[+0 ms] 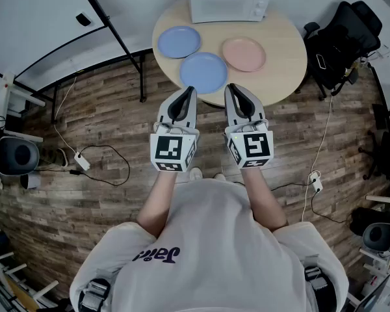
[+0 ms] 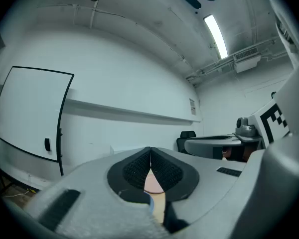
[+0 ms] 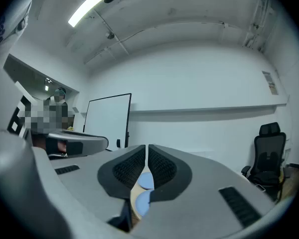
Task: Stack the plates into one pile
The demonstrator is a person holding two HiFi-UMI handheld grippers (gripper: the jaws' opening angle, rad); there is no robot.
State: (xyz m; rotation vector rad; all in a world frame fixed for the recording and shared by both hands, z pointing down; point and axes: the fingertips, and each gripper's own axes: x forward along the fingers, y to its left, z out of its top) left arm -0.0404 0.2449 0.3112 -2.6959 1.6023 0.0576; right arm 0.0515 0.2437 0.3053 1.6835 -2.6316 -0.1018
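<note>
Three plates lie apart on a round wooden table (image 1: 286,57): a blue plate (image 1: 179,41) at the left, a second blue plate (image 1: 204,72) near the front edge, and a pink plate (image 1: 244,54) at the right. My left gripper (image 1: 190,91) and right gripper (image 1: 228,90) hover side by side, level, just short of the table's near edge, both shut with nothing held. Through the closed jaws, the left gripper view shows a sliver of the pink plate (image 2: 153,182). The right gripper view shows both blue plates (image 3: 146,180) the same way.
A white microwave (image 1: 227,0) stands at the back of the table. A black office chair (image 1: 341,38) sits to the right. Cables and power strips (image 1: 81,161) trail over the wooden floor on both sides. A whiteboard frame leg (image 1: 127,51) stands left of the table.
</note>
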